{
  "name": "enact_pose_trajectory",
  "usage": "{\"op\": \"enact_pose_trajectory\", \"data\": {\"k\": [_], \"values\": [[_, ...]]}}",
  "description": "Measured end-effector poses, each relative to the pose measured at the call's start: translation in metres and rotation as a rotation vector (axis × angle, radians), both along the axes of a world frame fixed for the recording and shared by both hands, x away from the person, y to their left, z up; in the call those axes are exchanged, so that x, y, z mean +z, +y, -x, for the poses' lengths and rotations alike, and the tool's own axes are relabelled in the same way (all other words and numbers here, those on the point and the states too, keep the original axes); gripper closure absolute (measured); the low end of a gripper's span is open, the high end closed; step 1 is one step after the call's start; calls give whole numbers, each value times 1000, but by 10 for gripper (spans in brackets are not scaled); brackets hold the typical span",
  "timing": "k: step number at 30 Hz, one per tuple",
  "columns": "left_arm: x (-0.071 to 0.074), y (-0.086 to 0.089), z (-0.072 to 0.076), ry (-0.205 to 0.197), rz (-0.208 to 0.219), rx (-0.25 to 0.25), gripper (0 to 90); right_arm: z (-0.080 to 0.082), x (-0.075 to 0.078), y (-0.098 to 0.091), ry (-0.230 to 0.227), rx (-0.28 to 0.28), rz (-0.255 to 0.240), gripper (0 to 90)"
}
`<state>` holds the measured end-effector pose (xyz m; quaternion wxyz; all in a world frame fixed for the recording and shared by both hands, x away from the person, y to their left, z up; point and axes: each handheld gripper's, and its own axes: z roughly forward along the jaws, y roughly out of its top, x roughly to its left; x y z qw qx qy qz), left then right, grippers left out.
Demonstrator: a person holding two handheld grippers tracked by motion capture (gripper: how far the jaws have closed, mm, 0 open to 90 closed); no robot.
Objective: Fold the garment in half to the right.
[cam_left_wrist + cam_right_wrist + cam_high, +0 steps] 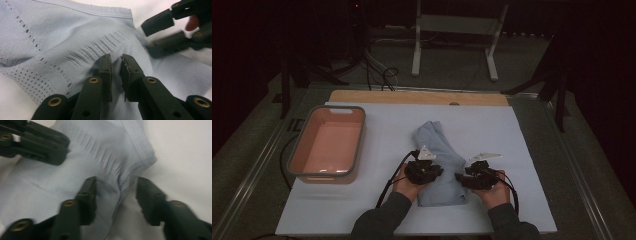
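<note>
A pink tub (328,145) sits well to the left of the blue cloth (440,162), with its open top up, maybe ready to take the cloth later. The cloth lies bunched up in the middle of the white sheet (522,150) that covers the desk (417,96). It is a soft knit thing with little holes in rows.

The left tool (424,172) rests on the left side of the cloth, near the edge closest to the person. In the left gripper view, the left tool (116,75) has its two jaws almost together, with a thin gap, and it is hard to tell if any cloth is pinched there. It looks like it is trying to nip a fold.

The right tool (479,177) is at the right edge of the cloth. In the right gripper view its jaws (116,197) stand apart, one on each side of the ribbed hem, not pressing yet. It seems set to grab that edge so both hands can lift or fold the cloth.
</note>
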<state>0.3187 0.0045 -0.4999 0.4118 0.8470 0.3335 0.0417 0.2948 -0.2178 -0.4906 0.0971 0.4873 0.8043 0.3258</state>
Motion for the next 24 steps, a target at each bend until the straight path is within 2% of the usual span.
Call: {"op": "enact_pose_trajectory", "data": {"k": [3, 7, 10, 15, 20, 24], "values": [[-5, -2, -2, 8, -26, 6, 822, 3, 0, -1, 16, -6, -33, 373], [-8, -3, -4, 23, -38, 11, 839, 5, -1, -1, 36, 9, -68, 348], [-11, -3, -7, 44, -38, 18, 855, 7, -6, 2, 50, 13, -51, 376], [-12, -4, -7, 42, -38, 17, 864, 6, -11, 5, 72, 12, -39, 421], [-11, -3, -6, 46, -38, 17, 868, 5, -15, 5, 109, -3, -54, 474], [-12, -3, -6, 52, -33, 16, 878, 6, -15, 7, 118, -6, -56, 519]]}}
